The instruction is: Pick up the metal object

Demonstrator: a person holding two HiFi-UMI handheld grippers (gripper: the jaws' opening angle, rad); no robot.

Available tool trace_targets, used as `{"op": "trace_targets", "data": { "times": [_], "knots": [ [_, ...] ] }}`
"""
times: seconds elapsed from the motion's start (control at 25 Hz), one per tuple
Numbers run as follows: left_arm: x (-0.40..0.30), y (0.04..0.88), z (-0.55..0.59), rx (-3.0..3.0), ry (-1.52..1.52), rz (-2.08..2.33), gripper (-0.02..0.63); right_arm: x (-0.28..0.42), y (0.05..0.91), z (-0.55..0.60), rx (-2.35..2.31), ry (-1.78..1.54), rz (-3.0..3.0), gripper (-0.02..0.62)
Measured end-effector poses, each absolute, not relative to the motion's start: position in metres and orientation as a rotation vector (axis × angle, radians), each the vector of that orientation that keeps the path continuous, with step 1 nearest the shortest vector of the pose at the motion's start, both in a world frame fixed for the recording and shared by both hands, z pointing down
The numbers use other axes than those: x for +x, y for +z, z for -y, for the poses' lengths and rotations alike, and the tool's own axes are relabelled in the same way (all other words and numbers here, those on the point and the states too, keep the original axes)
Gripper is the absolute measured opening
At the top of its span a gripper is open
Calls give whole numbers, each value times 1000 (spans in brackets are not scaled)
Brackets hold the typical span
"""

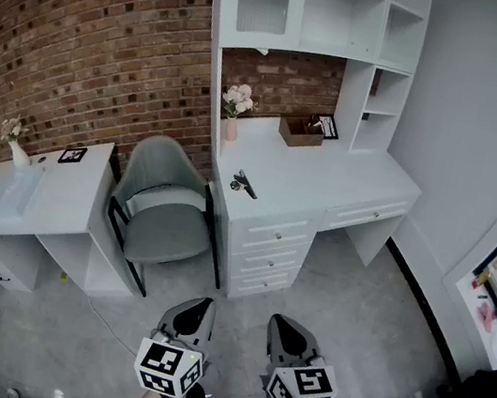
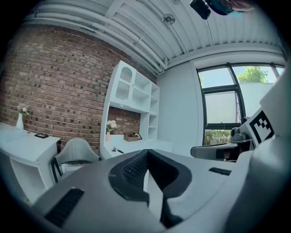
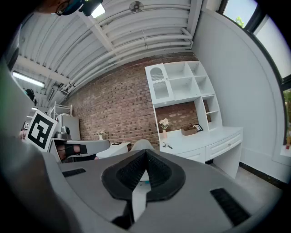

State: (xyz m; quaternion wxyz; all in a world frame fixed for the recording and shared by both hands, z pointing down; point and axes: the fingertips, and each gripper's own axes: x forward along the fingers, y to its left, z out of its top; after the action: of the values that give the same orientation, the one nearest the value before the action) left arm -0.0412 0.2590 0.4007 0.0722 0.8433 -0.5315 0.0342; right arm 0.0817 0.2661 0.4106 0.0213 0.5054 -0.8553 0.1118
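Both the left gripper (image 1: 201, 303) and right gripper (image 1: 281, 323) are pinched shut on nothing, well away from the small dark metal object (image 1: 243, 184) near the white drawer desk's (image 1: 347, 177) edge, so reaching in closed could just knock it off

The left tongs (image 2: 146, 154) are pressed together, empty. Far ahead, a small metal object (image 2: 117, 149) lies on the white counter (image 2: 144, 144).
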Motion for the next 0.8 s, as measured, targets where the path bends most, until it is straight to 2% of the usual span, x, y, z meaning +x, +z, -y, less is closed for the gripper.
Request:
{"op": "trace_targets", "data": {
  "times": [0.8],
  "knots": [
    [-53, 418, -227, 2466, 101, 1647, 9, 102, 421, -245, 1567, 356, 2646, 5]
  ]
}}
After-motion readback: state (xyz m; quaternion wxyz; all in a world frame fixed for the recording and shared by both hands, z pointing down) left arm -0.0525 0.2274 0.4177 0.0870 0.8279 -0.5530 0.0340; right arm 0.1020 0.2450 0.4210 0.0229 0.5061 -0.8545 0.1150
